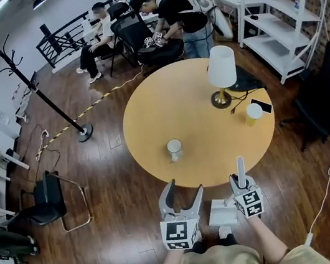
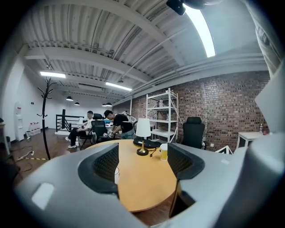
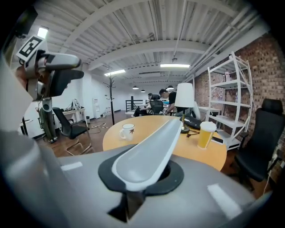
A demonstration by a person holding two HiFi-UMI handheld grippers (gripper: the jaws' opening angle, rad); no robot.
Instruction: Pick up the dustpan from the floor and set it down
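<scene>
The white dustpan [image 1: 222, 213] hangs just in front of my body, over the floor at the near edge of the round table [image 1: 150, 118]. Its long pale handle [image 1: 241, 170] points toward the table. My right gripper [image 1: 243, 185] is shut on that handle. In the right gripper view the handle [image 3: 153, 149] runs forward out of the closed jaws of the right gripper [image 3: 143, 178]. My left gripper [image 1: 181, 200] is beside it on the left, open and holding nothing. In the left gripper view the left gripper [image 2: 142, 168] shows only the table between its pads.
On the table stand a lamp [image 1: 221, 74], a white mug [image 1: 175, 149], a yellow cup [image 1: 253, 112] and a phone [image 1: 261, 105]. A black chair [image 1: 50, 199] is at left, an office chair [image 1: 326, 93] at right. A coat stand [image 1: 45, 98], shelves [image 1: 283, 12] and two people [image 1: 176, 18] are farther back.
</scene>
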